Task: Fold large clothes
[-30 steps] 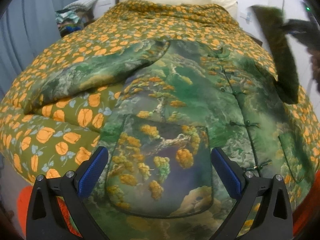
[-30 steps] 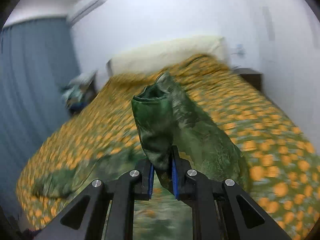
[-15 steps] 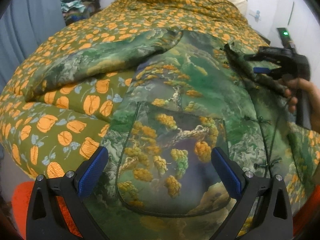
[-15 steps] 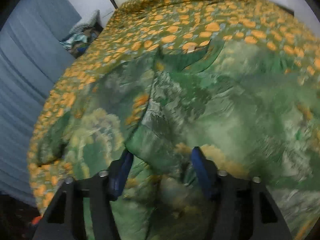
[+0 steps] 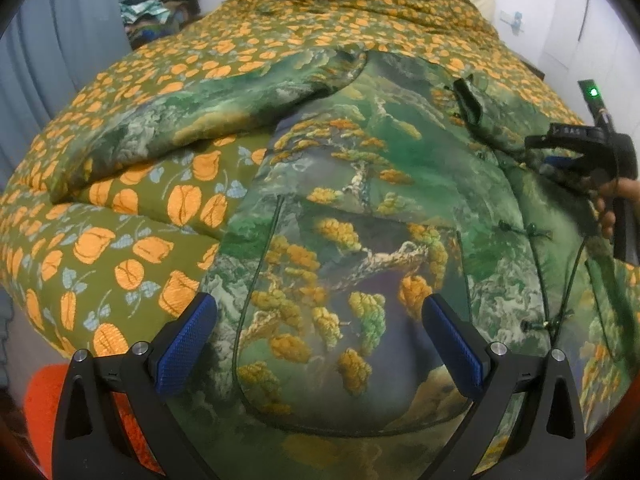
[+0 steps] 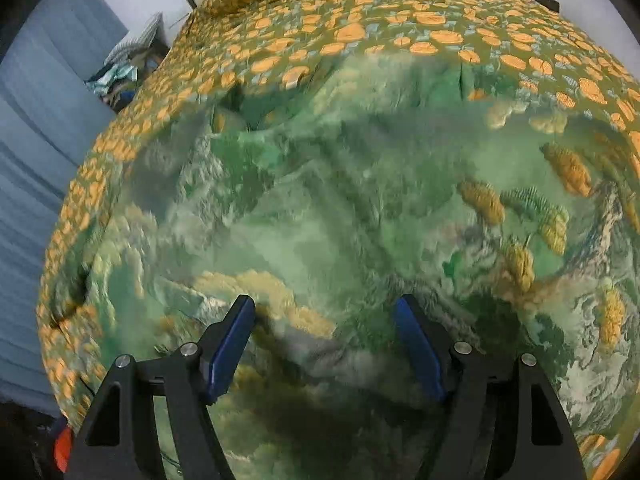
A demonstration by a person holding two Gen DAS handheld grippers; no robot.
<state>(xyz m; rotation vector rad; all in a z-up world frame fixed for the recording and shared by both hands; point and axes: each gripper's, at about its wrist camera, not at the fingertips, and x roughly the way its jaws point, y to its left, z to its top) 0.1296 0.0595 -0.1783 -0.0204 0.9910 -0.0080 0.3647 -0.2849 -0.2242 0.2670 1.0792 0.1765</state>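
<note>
Right gripper (image 6: 324,344) hangs low over the green printed jacket (image 5: 360,208), its jaws just opened and nothing pinched between the blue pads (image 6: 228,352); the sleeve (image 5: 500,128) it carried now lies folded inward across the jacket's chest. Left gripper (image 5: 316,348) hovers open above the hem and pocket near the foot edge of the bed (image 5: 120,240), holding nothing. The jacket lies spread front-up along the middle of the bed, with its other sleeve (image 5: 192,120) stretched toward the bed's left side over the orange-flowered quilt. To do this step well, I would lift the right gripper clear straight upward so the pads do not drag the laid sleeve askew, check that it lies flat, then take the other sleeve at its cuff and bring it across likewise.
</note>
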